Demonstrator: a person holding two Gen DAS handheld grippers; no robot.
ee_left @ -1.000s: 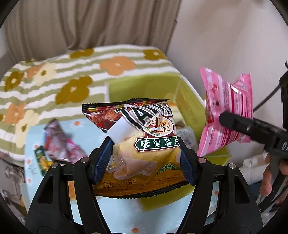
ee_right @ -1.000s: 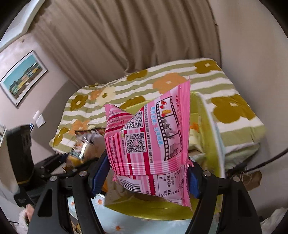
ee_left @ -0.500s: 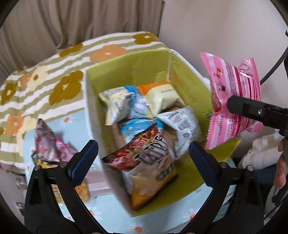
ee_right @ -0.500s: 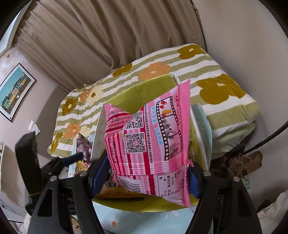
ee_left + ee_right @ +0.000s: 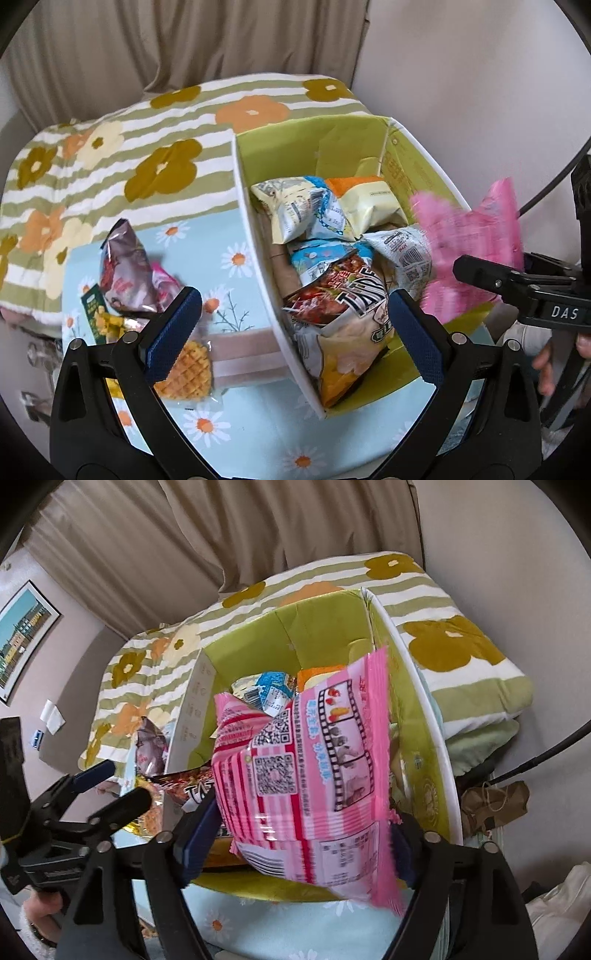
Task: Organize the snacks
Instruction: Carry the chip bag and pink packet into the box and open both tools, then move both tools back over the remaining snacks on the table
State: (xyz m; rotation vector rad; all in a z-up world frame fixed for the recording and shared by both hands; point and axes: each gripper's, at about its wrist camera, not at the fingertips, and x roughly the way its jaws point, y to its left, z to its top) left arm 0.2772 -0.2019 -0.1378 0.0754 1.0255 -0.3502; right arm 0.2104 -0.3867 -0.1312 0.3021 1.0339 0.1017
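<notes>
Left wrist view: the left gripper (image 5: 291, 325) is hanging wide open and empty over the green box (image 5: 413, 166), where the potato chip bag (image 5: 343, 332) is lying among other packets. The right gripper (image 5: 299, 834) has just been opening, its jaws parting around the pink snack packet (image 5: 306, 775) above the box.

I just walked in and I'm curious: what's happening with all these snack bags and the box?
A person with a gripper in each hand is putting snacks into the green box. The left gripper stands open and empty above the chips bag lying in the box. The right gripper has just been opening around the pink packet over the box.
</notes>
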